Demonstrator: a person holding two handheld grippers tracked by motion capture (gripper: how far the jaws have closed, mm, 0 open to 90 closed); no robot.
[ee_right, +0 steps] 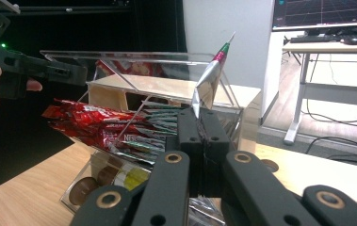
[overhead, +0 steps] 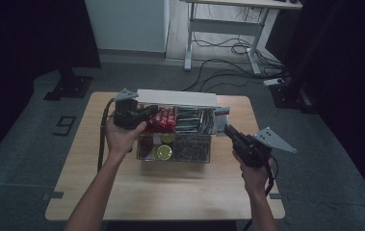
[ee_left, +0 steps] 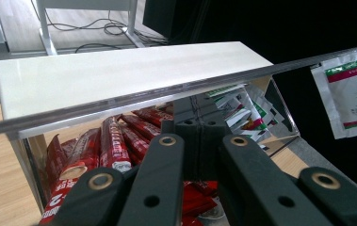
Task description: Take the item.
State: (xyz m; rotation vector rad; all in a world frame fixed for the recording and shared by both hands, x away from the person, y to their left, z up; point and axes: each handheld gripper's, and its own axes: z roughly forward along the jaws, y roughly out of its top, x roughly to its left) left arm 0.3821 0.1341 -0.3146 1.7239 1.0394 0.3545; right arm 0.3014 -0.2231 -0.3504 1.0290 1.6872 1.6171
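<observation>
From the high view, my left claw sits at the left end of the clear organizer box, which stands near the far edge of the wooden table, and its jaws pinch the edge of the box's raised clear lid. My right claw hovers just off the box's right end, pressed shut on a white sachet. Along my left claw's own jaws, the pads meet on the lid's clear rim, with red stick packets packed in the compartment below. Along my right claw's jaws, the sachet stands up edge-on between the closed pads, in front of the box.
</observation>
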